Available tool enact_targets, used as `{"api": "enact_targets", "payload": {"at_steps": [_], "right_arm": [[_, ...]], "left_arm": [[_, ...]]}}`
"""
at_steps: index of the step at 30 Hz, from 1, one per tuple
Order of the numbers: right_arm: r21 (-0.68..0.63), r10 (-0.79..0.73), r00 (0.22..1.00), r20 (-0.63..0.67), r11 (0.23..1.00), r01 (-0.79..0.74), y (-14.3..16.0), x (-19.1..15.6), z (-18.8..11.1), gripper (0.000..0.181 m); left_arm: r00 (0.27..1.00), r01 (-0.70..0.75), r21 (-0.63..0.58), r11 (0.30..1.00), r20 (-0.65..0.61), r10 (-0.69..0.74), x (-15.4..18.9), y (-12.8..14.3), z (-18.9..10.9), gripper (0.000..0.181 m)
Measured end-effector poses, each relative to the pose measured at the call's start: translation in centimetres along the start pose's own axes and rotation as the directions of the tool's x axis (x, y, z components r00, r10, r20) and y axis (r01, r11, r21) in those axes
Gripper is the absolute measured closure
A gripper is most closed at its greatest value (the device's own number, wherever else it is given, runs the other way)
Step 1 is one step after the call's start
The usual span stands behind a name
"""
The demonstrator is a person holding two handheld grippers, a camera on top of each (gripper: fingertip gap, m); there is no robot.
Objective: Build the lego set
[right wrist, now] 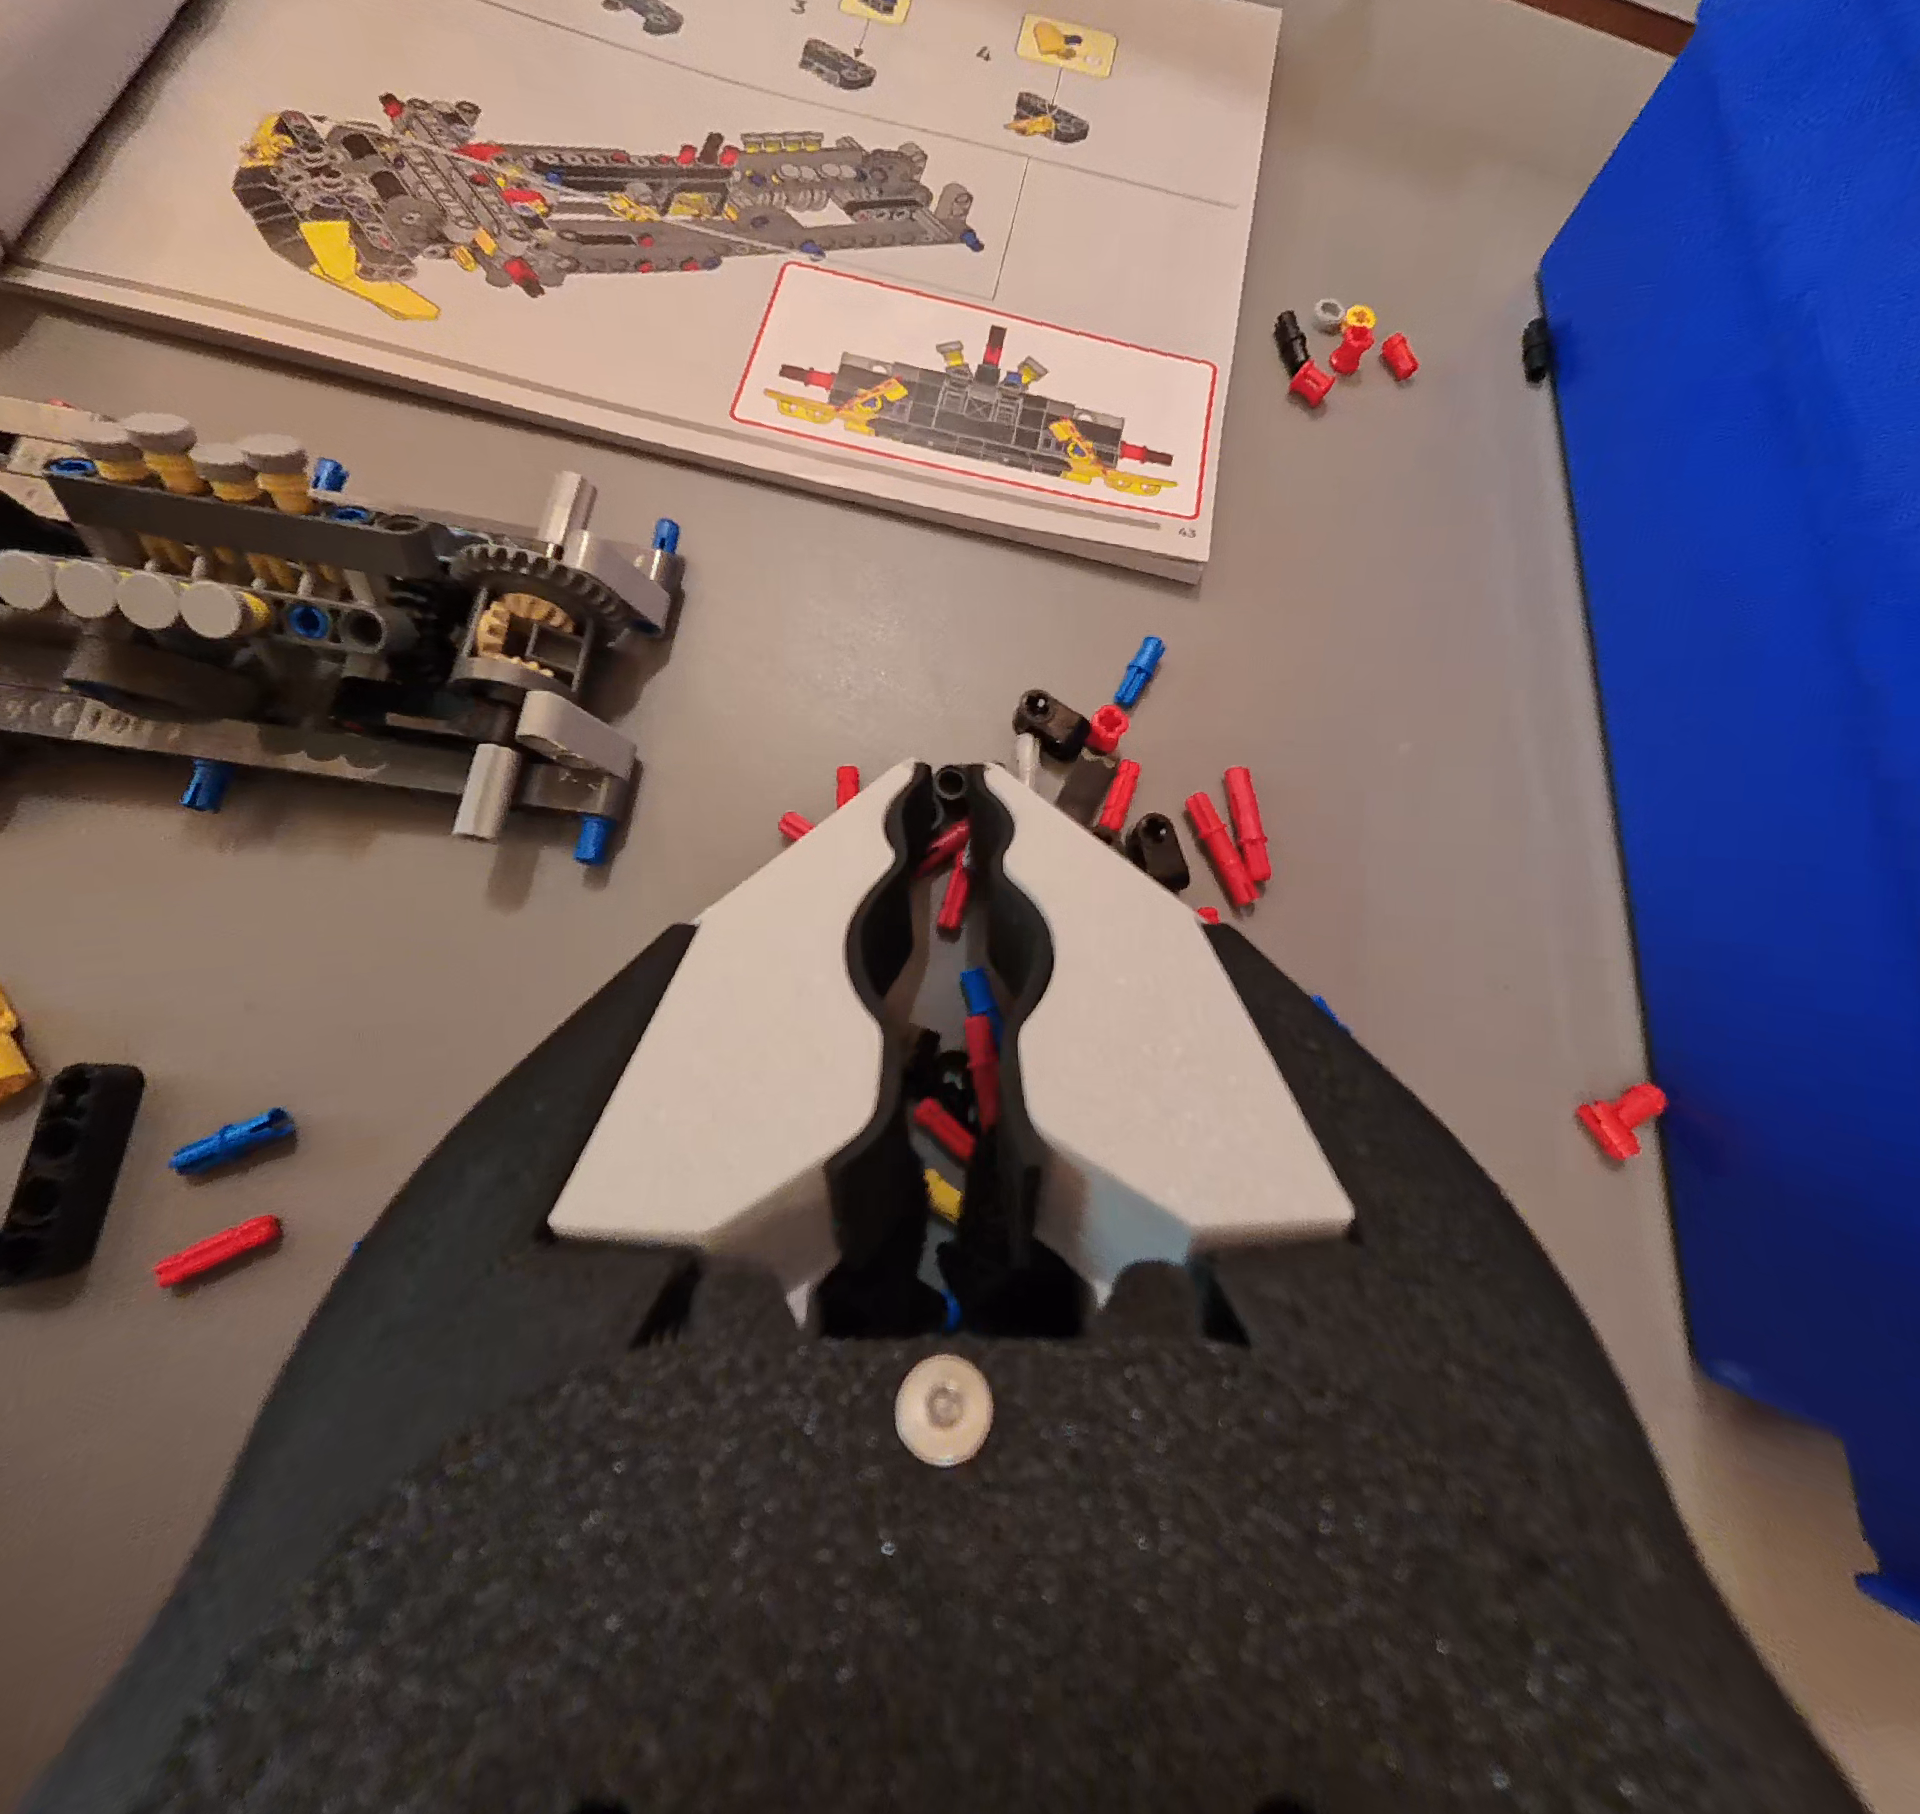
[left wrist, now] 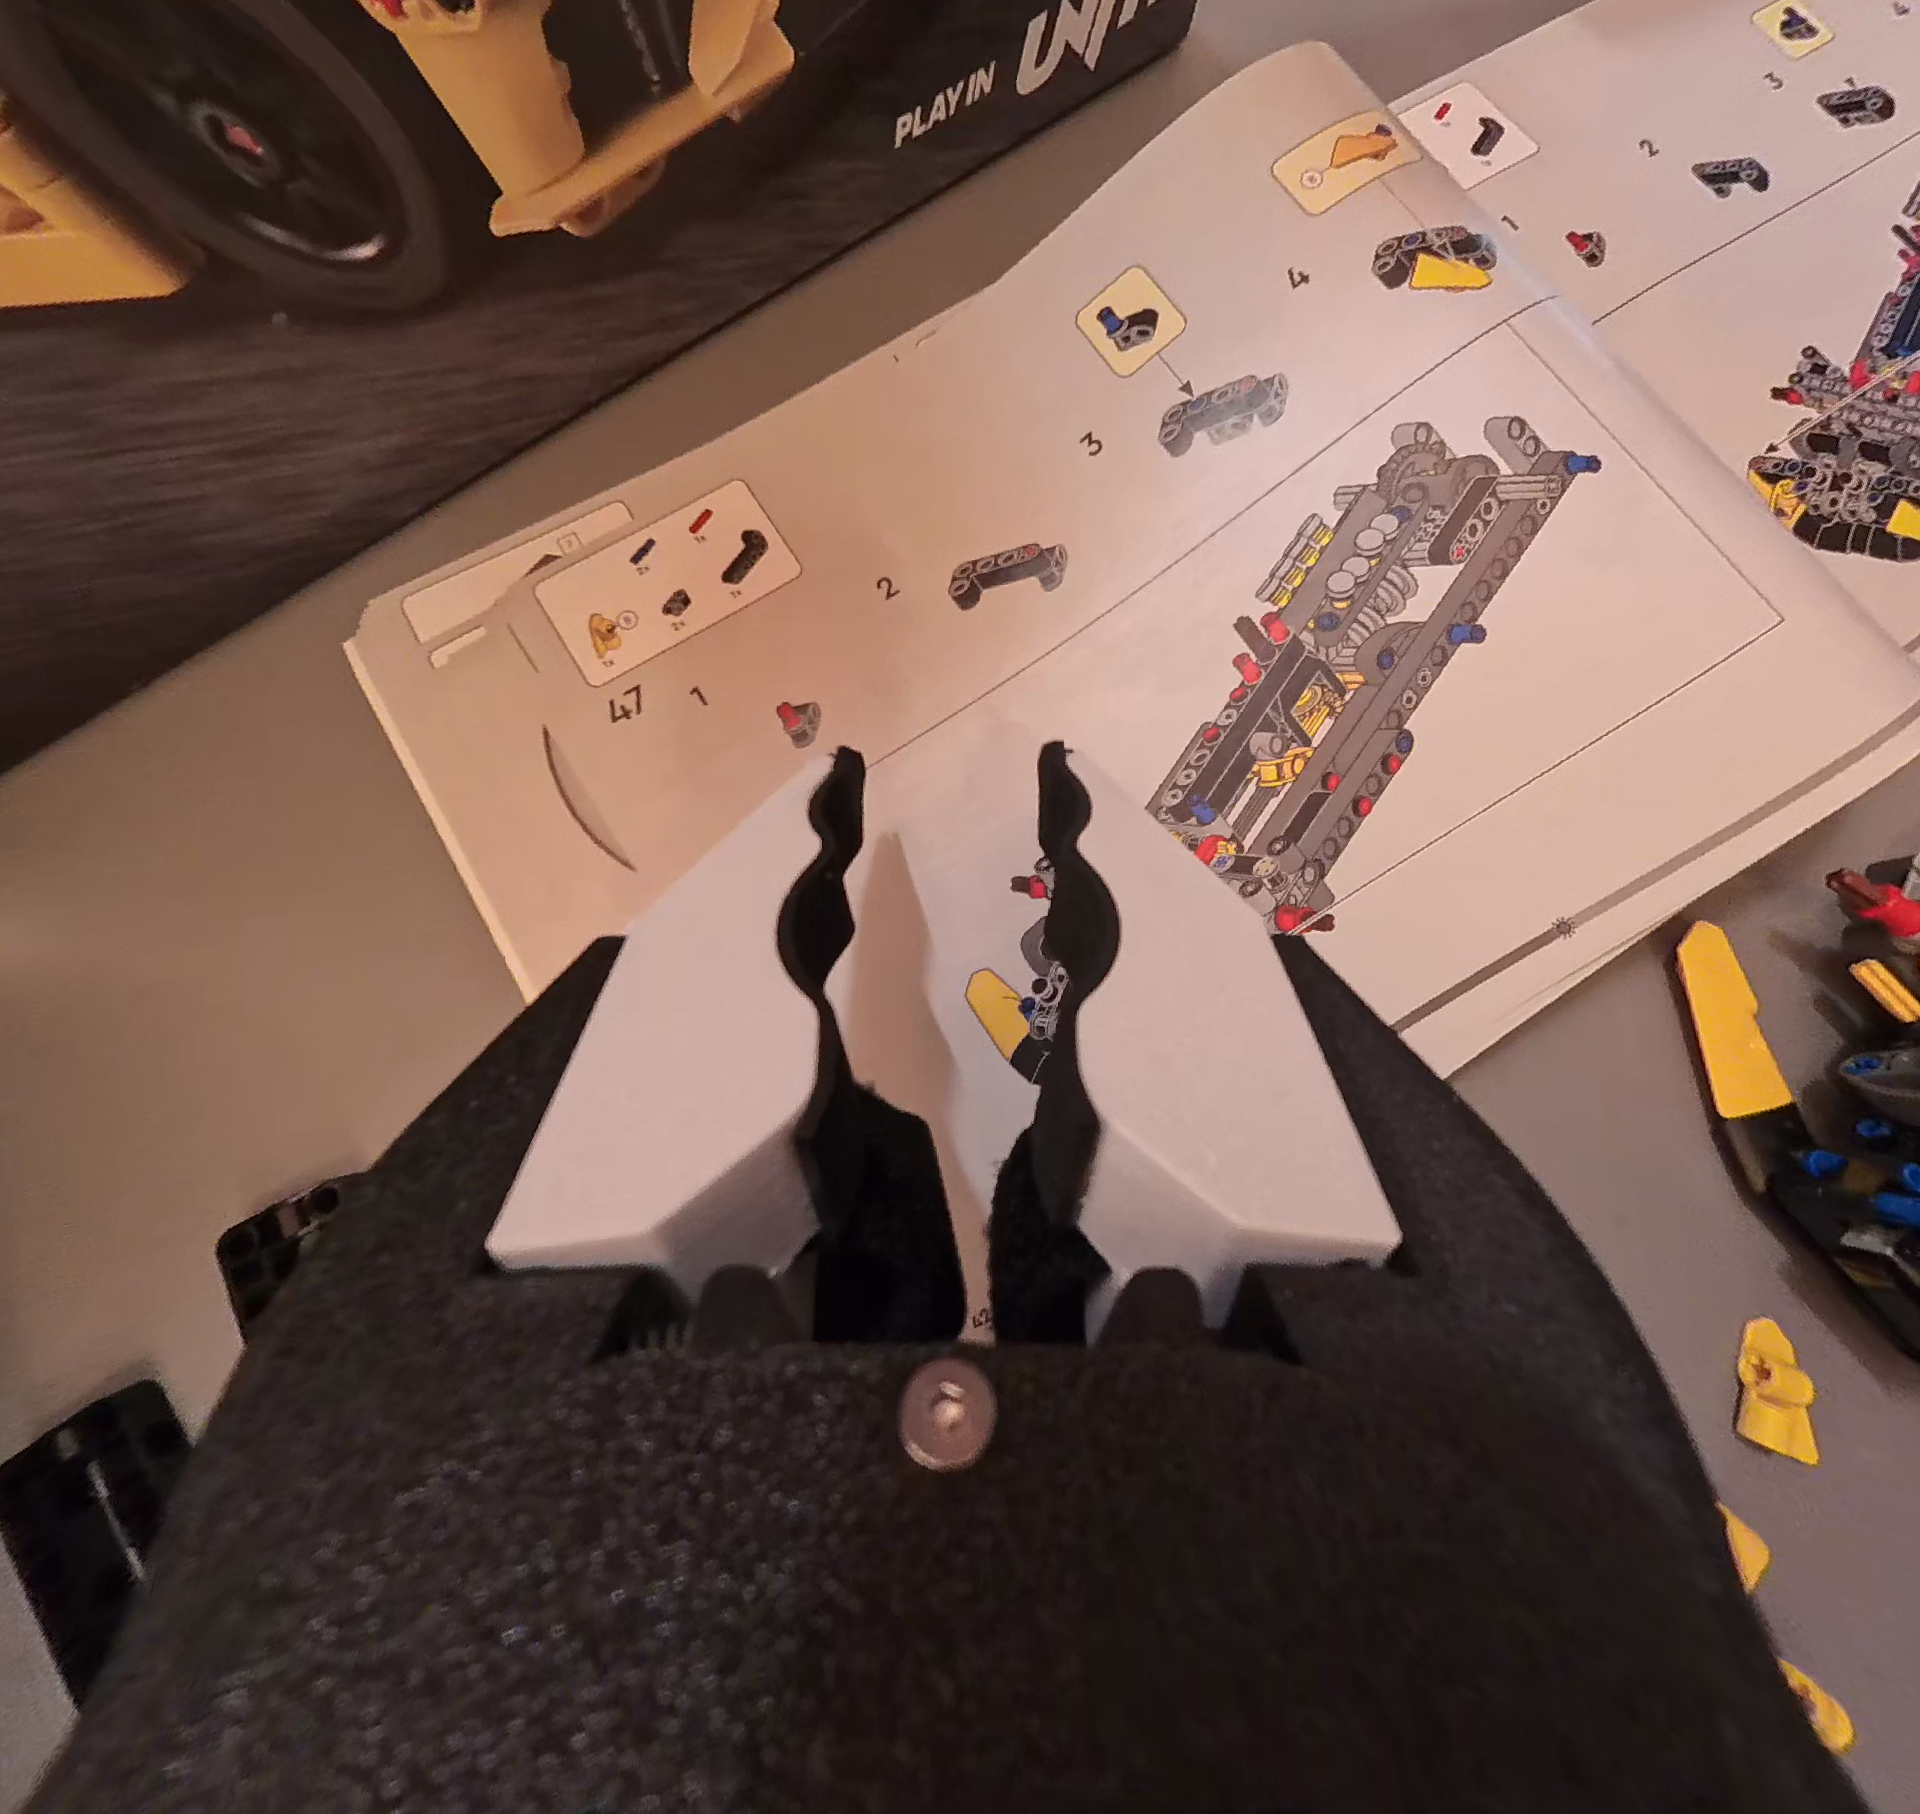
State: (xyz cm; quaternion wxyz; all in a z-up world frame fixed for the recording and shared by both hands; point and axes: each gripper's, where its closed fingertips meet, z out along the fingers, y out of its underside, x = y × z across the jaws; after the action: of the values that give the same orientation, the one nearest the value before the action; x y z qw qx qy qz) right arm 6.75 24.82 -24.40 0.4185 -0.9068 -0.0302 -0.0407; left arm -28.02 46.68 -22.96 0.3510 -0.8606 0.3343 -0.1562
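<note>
In the left wrist view my left gripper [left wrist: 951, 756] is open and empty, hovering over the open instruction booklet [left wrist: 1039, 517]. In the right wrist view my right gripper [right wrist: 953, 775] is low over a scatter of red pins [right wrist: 1226, 839] on the grey table. Its jaws are nearly closed on a small black connector piece [right wrist: 951, 784] at the very tips. The partly built grey chassis [right wrist: 343, 621] with gears and blue pins lies to the left of the right gripper. The booklet [right wrist: 727, 310] lies beyond it.
The set's box [left wrist: 520, 102] stands behind the booklet. A yellow panel [left wrist: 1725, 1037] and a small yellow piece [left wrist: 1777, 1390] lie at the right. A blue container wall [right wrist: 1766, 621] bounds the right side. A black beam [right wrist: 68, 1167], a blue pin [right wrist: 234, 1139] and a red pin [right wrist: 218, 1250] lie at the left. About 40 centimetres separates my left fingertips from my right.
</note>
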Motion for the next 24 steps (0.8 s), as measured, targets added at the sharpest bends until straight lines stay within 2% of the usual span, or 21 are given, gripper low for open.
{"api": "enact_targets", "payload": {"at_steps": [3, 6, 8, 11, 14, 20, 24], "right_arm": [[0.045, -0.02, 1.0, -0.001, 0.999, 0.02, -0.8, -0.1, -0.5, 0.181], [0.147, -0.055, 0.998, 0.008, 0.988, 0.053, -2.4, -0.8, -1.6, 0.181], [0.16, -0.06, 0.998, 0.016, 0.985, 0.057, -2.5, -1.1, -1.9, 0.181], [0.114, -0.039, 0.999, -0.011, 0.993, 0.04, -1.8, -0.3, -1.2, 0.18], [0.061, -0.014, 1.0, -0.015, 0.998, 0.015, -1.5, 0.1, -0.3, 0.166], [-0.029, -0.017, 0.999, -0.044, 0.999, 0.015, -0.3, 0.7, 0.8, 0.165], [-0.044, -0.048, 0.997, -0.061, 0.998, 0.046, -0.2, 0.8, 0.9, 0.175]], "left_arm": [[1.0, -0.003, 0.005, 1.0, 0.0, 0.003, 0.1, -0.1, -0.1, 0.149], [1.0, -0.001, 0.01, 1.0, 0.0, 0.001, 0.1, -0.2, -0.2, 0.149], [1.0, 0.001, 0.012, 1.0, -0.002, -0.001, 0.1, -0.3, -0.2, 0.149], [1.0, -0.007, 0.011, 1.0, -0.001, 0.007, 0.2, -0.3, -0.2, 0.149], [1.0, -0.013, 0.012, 1.0, 0.001, 0.013, 0.3, -0.3, -0.3, 0.149], [1.0, -0.012, 0.019, 1.0, 0.002, 0.012, 0.3, -0.5, -0.5, 0.149], [1.0, -0.012, 0.019, 1.0, -0.002, 0.012, 0.4, -0.5, -0.5, 0.149]]}}
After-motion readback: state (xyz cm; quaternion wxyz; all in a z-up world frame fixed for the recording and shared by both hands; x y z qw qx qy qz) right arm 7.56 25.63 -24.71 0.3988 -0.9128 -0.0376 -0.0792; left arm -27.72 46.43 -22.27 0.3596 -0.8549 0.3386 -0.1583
